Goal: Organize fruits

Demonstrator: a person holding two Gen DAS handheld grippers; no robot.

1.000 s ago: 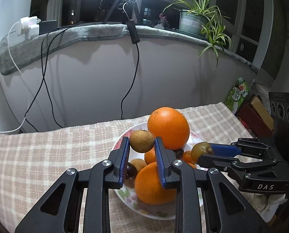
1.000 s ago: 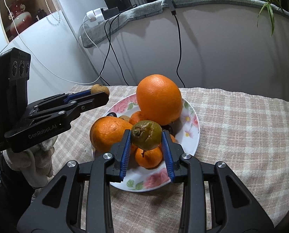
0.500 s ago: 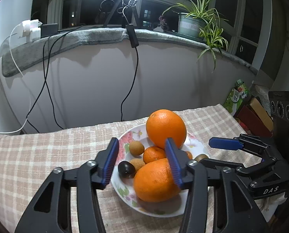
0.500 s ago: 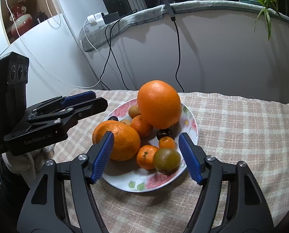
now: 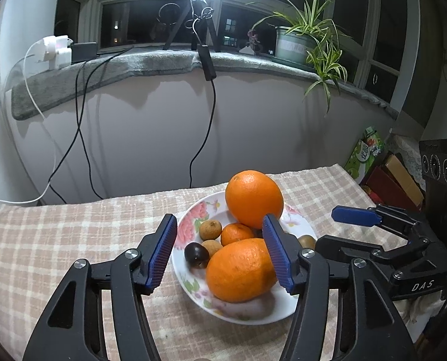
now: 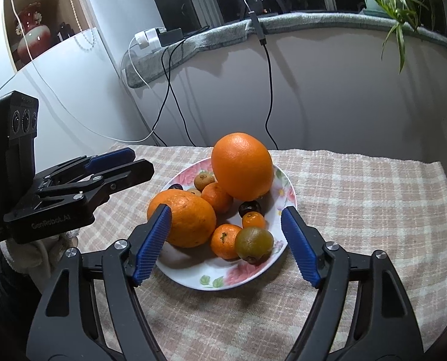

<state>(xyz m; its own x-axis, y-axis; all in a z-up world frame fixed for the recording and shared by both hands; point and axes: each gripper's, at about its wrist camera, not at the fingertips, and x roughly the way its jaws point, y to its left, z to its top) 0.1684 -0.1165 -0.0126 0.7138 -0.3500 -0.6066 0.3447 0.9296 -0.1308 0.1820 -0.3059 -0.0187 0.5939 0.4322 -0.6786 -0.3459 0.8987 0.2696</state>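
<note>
I kept my left gripper (image 5: 220, 249) low in the middle of its view, jaws spread wide and holding nothing. My right gripper (image 6: 226, 242) sat the same way, released and empty. I held both back from the plate (image 6: 279, 266) so I would not bump the pile. All the fruit sat on the plate, in the middle of each view. The big orange (image 6: 241, 165) leaned at the back and the other orange (image 6: 183, 218) lay at the left. The small green-brown fruit (image 6: 253, 242) rested at the front rim beside a little tangerine (image 6: 225, 240). The checked cloth (image 6: 359, 210) under the plate had no fruit on it, so I thought the sorting was nearly done.
</note>
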